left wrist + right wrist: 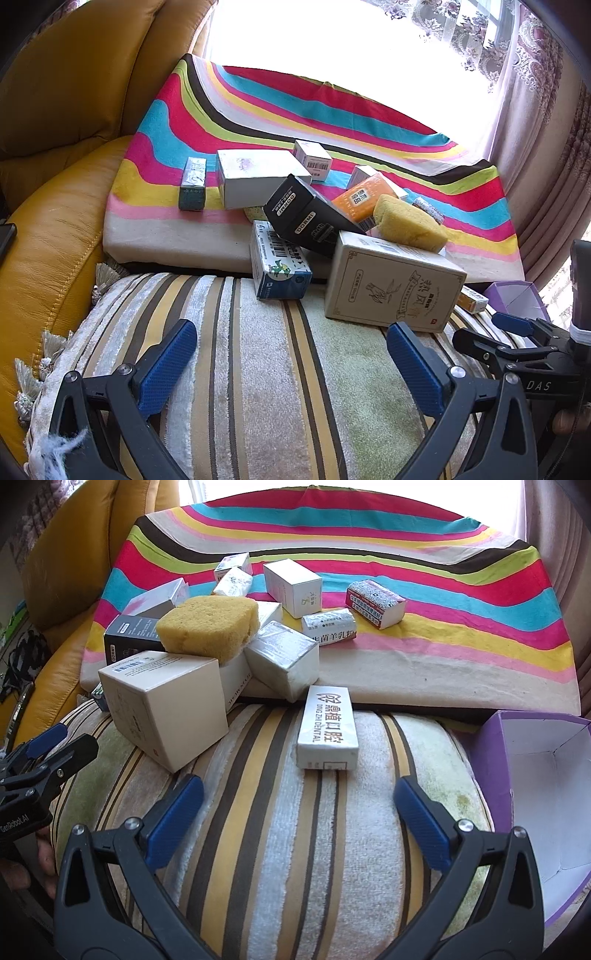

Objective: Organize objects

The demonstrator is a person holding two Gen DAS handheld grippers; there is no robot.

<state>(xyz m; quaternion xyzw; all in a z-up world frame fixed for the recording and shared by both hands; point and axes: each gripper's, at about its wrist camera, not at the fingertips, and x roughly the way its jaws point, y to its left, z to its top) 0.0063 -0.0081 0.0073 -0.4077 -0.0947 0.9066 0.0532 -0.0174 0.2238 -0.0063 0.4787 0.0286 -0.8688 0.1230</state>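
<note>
A heap of small boxes lies where a rainbow-striped cushion [229,107] meets a striped plush cushion [266,362]. A yellow sponge [408,223] [208,624] rests on top of a beige box [391,284] [166,709]. A black DORMI box [306,218] leans beside a blue-and-white box [279,266]. A white dental box [328,729] lies in front of my right gripper [295,819]. An open purple box [535,775] sits at the right. My left gripper [291,362] is open and empty over the plush cushion. My right gripper is open and empty too.
A mustard leather sofa [66,110] wraps the left side. Several more small boxes lie on the rainbow cushion [332,602]. Curtains [535,110] and a bright window close the back. Each gripper shows at the edge of the other's view.
</note>
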